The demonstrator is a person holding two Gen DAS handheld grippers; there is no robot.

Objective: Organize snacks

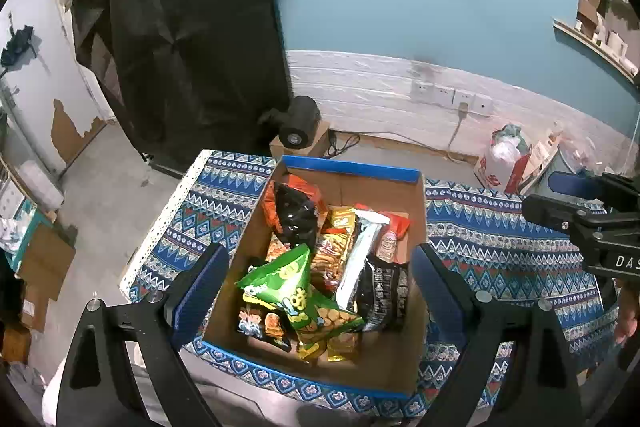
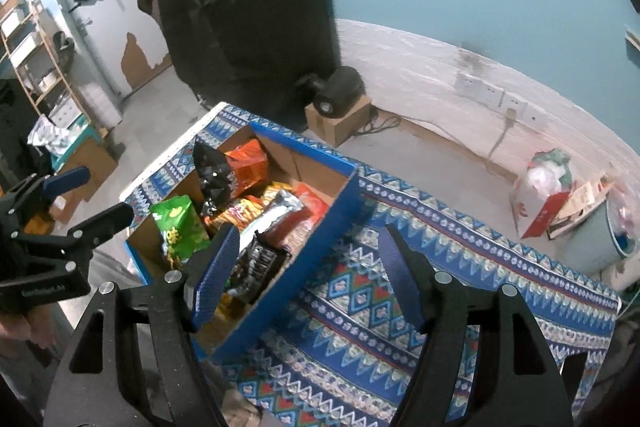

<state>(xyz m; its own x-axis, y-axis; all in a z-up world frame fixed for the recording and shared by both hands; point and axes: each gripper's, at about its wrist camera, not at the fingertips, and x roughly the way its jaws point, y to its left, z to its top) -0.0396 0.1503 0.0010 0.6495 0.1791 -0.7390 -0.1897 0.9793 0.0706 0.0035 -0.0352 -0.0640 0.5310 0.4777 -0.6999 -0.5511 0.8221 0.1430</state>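
While both hand-held grippers, left [image 1: 316,291] and right [image 2: 308,279], hang wide open, empty, I fear snagging green bag [image 1: 298,291], tipping box [image 1: 352,169].

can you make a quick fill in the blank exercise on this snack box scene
1. The snacks lie inside a cardboard ____ with a blue rim.
2. The pointed snack bag nearest the left gripper is ____ in colour.
3. The cloth under the right gripper is patterned mostly in ____.
4. Both grippers are ____, holding nothing.

Missing words: box; green; blue; open
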